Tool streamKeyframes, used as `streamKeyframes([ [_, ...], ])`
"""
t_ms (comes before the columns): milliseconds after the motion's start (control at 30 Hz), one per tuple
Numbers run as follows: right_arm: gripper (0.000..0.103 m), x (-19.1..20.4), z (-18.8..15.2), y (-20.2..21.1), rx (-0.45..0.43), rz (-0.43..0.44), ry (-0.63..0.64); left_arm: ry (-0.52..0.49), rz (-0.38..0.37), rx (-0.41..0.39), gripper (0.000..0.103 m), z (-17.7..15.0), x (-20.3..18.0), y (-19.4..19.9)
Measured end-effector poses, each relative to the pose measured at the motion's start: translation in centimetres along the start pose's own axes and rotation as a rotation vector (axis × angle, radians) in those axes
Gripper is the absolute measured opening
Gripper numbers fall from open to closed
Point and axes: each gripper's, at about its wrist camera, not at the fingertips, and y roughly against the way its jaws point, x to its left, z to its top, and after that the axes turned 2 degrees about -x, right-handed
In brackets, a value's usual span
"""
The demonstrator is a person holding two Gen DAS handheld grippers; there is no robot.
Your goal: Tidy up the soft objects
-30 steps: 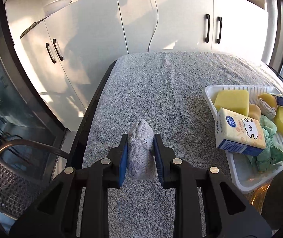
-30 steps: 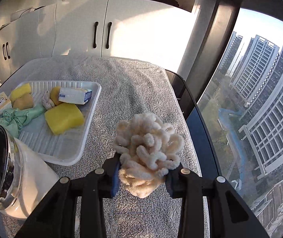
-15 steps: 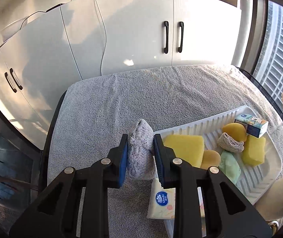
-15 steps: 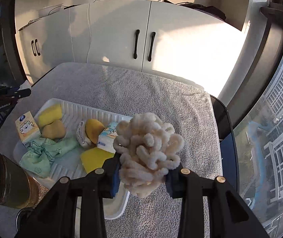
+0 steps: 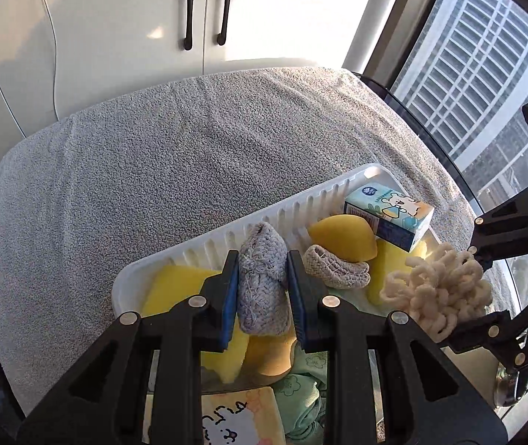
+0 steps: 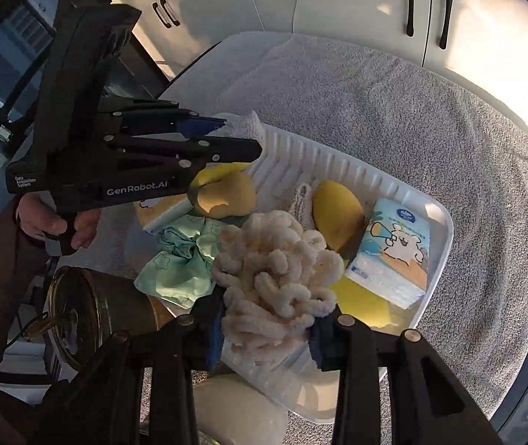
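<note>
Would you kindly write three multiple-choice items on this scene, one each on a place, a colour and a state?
1. Where does the blue tissue pack lie?
A. in the white tray
B. on the grey towel
C. on the cabinet

2. What colour is the knitted piece in the left claw?
A. green
B. grey
C. red

3. How is the right claw?
A. open and empty
B. shut on the cream chenille bundle
C. resting on the towel

Answers: 1 A, the pack sits inside the tray's rim; 2 B, grey yarn shows between the blue pads; 3 B, both pads press the bundle.
</note>
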Motion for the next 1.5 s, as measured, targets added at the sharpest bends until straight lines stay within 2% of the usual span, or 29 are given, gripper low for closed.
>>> streamKeyframes([
  [133,0.038,0.9,0.2,-2.4,0.093,0.023,0.033,-0.029,-0.011,0.057,0.023,0.5,-1.0,-1.7],
  [267,0.038,1.5,0.4,-4.5,0.189,-0.001,0.04,-0.097,0.015,0.096,0.023,-0.1,-2.5,-3.0],
  [333,0.038,1.9,0.6,-5.1,0.228,-0.045,0.082,-0.125,0.023,0.105,0.024,-0.5,-3.1,-3.5],
  [400,0.039,2.4,0.5,-6.0,0.275,-0.071,0.12,-0.107,0.005,0.108,0.024,-0.6,-3.0,-3.8],
  [567,0.043,3.6,-0.3,-8.0,0.339,-0.065,0.169,-0.039,-0.028,0.111,0.024,-0.6,-1.9,-3.8],
  [667,0.054,4.2,-0.5,-7.7,0.328,-0.054,0.177,-0.036,-0.026,0.113,0.025,-0.7,-2.0,-3.6],
  [700,0.061,4.3,-0.5,-7.5,0.325,-0.06,0.175,-0.035,-0.021,0.106,0.027,-0.6,-2.2,-3.4],
  [733,0.065,4.4,-0.6,-7.4,0.325,-0.058,0.173,-0.03,-0.029,0.095,0.036,-0.6,-2.3,-3.1],
  [767,0.066,4.6,-0.8,-7.2,0.327,-0.055,0.173,-0.028,-0.044,0.08,0.045,-0.6,-2.3,-2.5],
  [800,0.067,4.8,-1.0,-6.9,0.328,-0.057,0.177,-0.024,-0.049,0.057,0.06,-0.6,-2.3,-1.8],
  [833,0.069,5.1,-1.1,-6.5,0.322,-0.055,0.183,-0.018,-0.045,0.033,0.062,-0.4,-2.2,-1.1],
  [900,0.072,5.2,-1.8,-5.1,0.296,-0.053,0.201,0.018,-0.014,0.0,0.062,0.1,-1.8,0.1],
  [967,0.073,5.4,-2.1,-3.7,0.251,-0.061,0.199,0.068,-0.018,-0.021,0.063,0.6,-1.0,1.3],
  [1067,0.074,4.7,-2.5,-0.7,0.121,-0.098,0.132,0.146,0.048,-0.07,0.064,0.8,0.5,3.2],
  [1167,0.083,2.4,-3.4,2.9,-0.047,-0.145,0.011,0.23,0.13,-0.13,0.064,0.1,2.3,5.4],
  [1233,0.092,0.6,-4.6,5.3,-0.149,-0.21,-0.075,0.285,0.164,-0.18,0.064,-1.0,3.3,7.0],
  [1300,0.093,-1.2,-6.0,7.1,-0.223,-0.258,-0.161,0.326,0.187,-0.235,0.064,-2.5,4.1,8.9],
  [1333,0.095,-2.9,-5.3,7.9,-0.252,-0.28,-0.21,0.346,0.19,-0.262,0.068,-3.2,4.3,9.8],
  [1400,0.097,-5.1,-4.9,8.4,-0.276,-0.369,-0.281,0.372,0.187,-0.31,0.074,-4.8,4.5,11.4],
  [1500,0.097,-5.0,-7.7,8.5,-0.304,-0.527,-0.344,0.396,0.228,-0.372,0.074,-7.2,4.3,13.5],
])
